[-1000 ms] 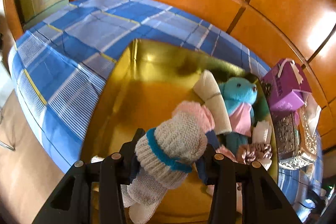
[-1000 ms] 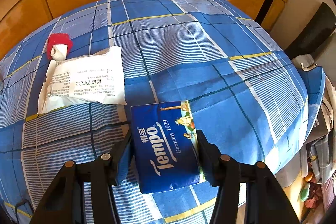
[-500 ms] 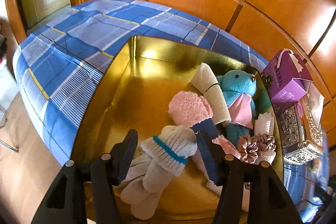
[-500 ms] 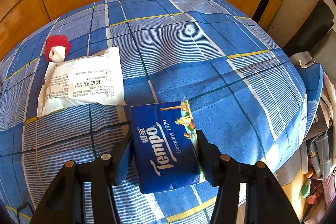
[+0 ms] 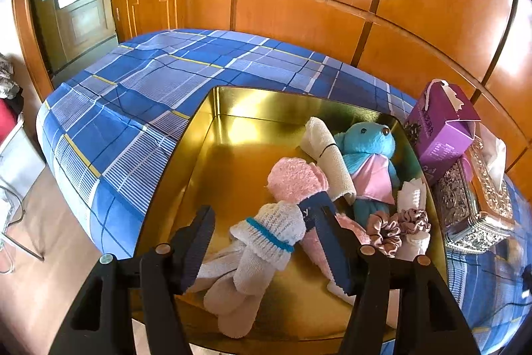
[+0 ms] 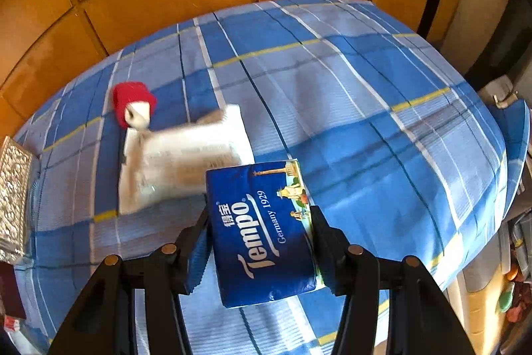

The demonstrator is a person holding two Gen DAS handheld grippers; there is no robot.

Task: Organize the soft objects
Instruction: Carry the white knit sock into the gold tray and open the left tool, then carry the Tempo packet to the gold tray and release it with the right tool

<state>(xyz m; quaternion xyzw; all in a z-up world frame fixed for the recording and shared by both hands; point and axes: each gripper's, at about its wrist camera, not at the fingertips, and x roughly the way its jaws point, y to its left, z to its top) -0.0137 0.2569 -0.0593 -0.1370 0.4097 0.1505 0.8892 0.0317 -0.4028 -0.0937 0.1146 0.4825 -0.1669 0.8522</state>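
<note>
The left gripper [image 5: 266, 250] has just been opening; its jaws stand apart, clear of the knitted glove [image 5: 262, 242], which lies released in the gold box [image 5: 199, 138] beside a pink sock [image 5: 296, 180] and a blue plush toy [image 5: 365, 148]. The right gripper [image 6: 259, 242] is clamped on the blue tissue pack [image 6: 262, 232] above the checked bedspread [image 6: 365, 88]. The pack looks light and squashy with slick film, so a hold across its middle seems safest. The white packet [image 6: 179, 165] is motion-blurred; its print is unreadable. The box's near edge is hidden behind the gripper.
</note>
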